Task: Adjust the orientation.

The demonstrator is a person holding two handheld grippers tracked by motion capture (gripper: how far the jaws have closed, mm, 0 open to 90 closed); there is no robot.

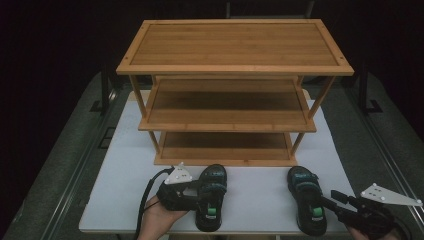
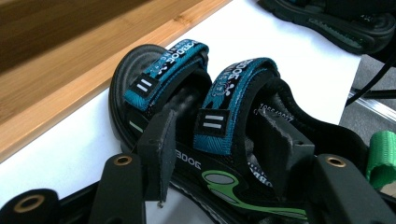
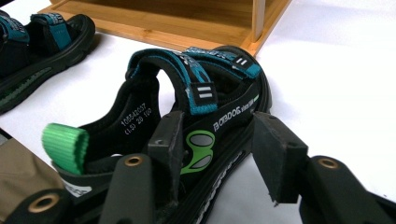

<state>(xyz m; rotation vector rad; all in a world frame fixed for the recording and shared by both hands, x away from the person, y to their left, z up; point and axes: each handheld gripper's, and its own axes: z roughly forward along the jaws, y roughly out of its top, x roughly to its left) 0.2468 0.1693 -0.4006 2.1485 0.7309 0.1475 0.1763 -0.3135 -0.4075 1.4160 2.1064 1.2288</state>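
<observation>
Two black sandals with teal straps and green heel tabs lie on the white board in front of a wooden shoe rack (image 1: 235,42). My left gripper (image 1: 202,192) (image 2: 219,154) is shut on the left sandal (image 1: 212,197) (image 2: 154,79), one pad outside its side wall and one inside over the footbed. My right gripper (image 1: 322,200) (image 3: 219,149) straddles the side wall of the right sandal (image 1: 305,192) (image 3: 196,88). Its inner pad is against the wall, while its outer pad stands slightly off the sole, so it is open.
The three-tier rack stands just behind the sandals, all its shelves bare; its lowest shelf (image 2: 70,60) (image 3: 177,18) sits close to the toes. The white board (image 1: 260,200) ends close to the sandals' heels at the near edge. Dark grey table lies on both sides.
</observation>
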